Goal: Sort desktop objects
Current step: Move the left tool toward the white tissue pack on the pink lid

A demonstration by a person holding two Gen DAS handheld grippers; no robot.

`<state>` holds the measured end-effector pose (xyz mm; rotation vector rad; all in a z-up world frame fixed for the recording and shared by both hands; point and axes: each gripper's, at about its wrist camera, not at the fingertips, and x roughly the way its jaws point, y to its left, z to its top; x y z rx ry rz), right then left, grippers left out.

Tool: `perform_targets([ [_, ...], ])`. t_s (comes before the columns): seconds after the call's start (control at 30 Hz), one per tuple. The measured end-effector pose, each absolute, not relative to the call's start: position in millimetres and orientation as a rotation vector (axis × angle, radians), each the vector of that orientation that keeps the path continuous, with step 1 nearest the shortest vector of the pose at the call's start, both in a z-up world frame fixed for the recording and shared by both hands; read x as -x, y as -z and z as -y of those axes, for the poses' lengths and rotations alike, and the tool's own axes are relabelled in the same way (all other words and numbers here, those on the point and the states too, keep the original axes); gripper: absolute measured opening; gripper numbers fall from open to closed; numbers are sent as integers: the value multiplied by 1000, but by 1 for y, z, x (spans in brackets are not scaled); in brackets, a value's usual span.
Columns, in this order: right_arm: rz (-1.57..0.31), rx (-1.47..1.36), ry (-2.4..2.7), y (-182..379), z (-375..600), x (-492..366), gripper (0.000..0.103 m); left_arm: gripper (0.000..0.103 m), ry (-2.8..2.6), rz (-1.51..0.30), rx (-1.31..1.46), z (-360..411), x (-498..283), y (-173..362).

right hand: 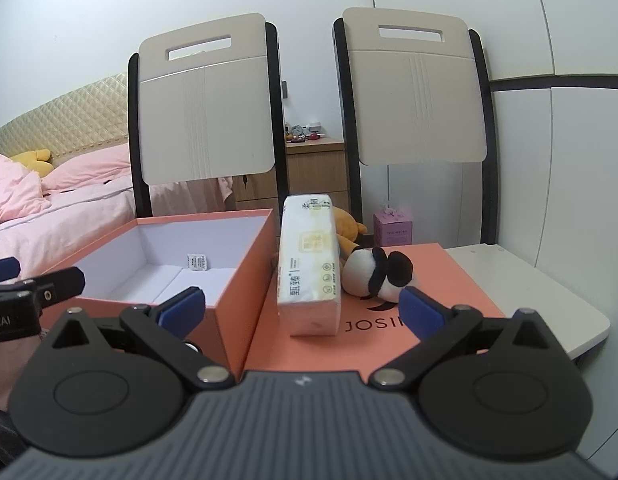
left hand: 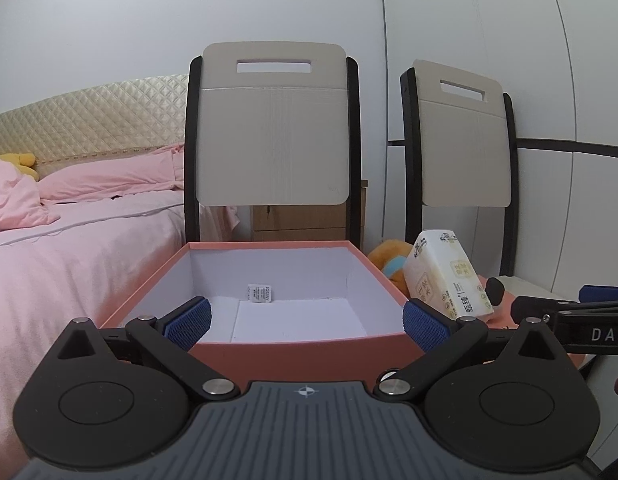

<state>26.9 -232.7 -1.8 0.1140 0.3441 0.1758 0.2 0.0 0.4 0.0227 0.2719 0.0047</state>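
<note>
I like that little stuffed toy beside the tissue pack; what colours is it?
The panda plush is white with black patches, clearest in the right wrist view.

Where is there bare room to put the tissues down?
The box floor is bare but for a small packet at its back wall. The lid is crowded behind: tissue pack, panda, orange plush. Its front strip and the white tabletop are free.

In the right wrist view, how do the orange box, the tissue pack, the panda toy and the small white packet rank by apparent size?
1. orange box
2. tissue pack
3. panda toy
4. small white packet

The box also sits nearest the camera, which exaggerates its size.
</note>
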Motion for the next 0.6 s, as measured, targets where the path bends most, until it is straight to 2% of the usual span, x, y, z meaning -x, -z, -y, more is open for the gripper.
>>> perform_targets([
  [0.6, -348, -66, -156, 10, 201, -35, 103, 103, -34, -272, -54, -4, 6, -2],
])
